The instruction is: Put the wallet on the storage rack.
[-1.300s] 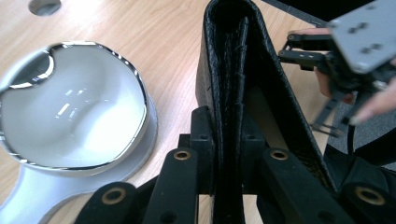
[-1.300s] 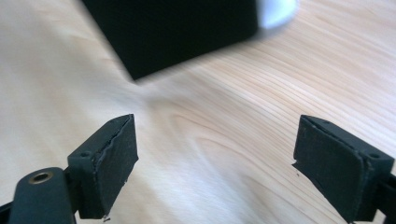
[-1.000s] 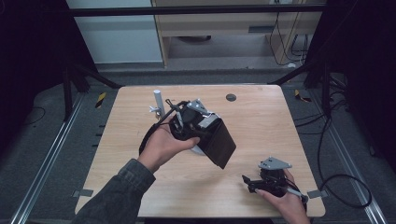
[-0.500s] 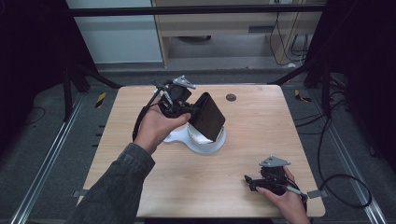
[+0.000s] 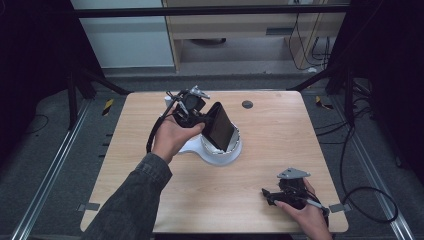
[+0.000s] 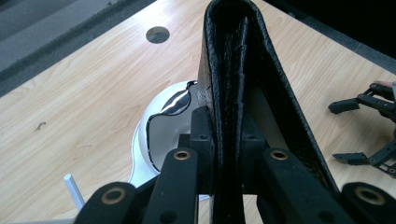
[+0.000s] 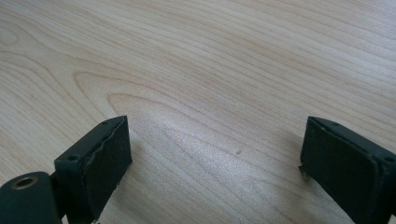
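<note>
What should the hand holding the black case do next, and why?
Probably lower the black case a little further onto the white stand. The left gripper is clamped on the case's edge, and the case hangs tilted just over the stand's round top. The right gripper rests open near the table's front edge, so it likely need not help.

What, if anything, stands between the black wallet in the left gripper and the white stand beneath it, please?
Nothing visible does. The left gripper is shut on the black wallet, which hangs tilted right above the white stand, with only open space between them. The right gripper rests open, far off.
</note>
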Demonstrator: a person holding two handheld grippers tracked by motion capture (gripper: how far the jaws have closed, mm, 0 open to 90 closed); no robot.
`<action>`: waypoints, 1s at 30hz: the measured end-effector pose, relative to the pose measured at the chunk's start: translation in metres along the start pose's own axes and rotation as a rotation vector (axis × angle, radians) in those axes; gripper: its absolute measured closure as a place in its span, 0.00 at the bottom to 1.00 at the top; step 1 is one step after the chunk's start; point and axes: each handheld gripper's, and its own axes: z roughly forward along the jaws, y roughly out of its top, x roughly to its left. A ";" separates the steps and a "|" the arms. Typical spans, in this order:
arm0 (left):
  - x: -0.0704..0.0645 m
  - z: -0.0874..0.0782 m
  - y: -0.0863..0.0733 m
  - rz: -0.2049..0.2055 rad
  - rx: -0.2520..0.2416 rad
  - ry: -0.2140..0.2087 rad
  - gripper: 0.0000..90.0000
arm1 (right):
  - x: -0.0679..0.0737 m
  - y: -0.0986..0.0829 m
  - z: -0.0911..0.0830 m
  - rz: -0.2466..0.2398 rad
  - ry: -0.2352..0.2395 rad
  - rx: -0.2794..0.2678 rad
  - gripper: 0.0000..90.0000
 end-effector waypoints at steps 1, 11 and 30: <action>0.001 0.002 -0.001 0.001 0.005 0.001 0.90 | 0.000 0.000 0.000 -0.003 0.000 -0.001 0.10; 0.004 0.023 -0.005 -0.012 0.030 -0.022 0.90 | 0.001 0.000 0.001 -0.008 0.000 0.000 0.09; 0.015 0.034 -0.004 -0.056 0.014 -0.001 0.76 | 0.002 -0.001 0.002 -0.012 0.003 -0.012 0.08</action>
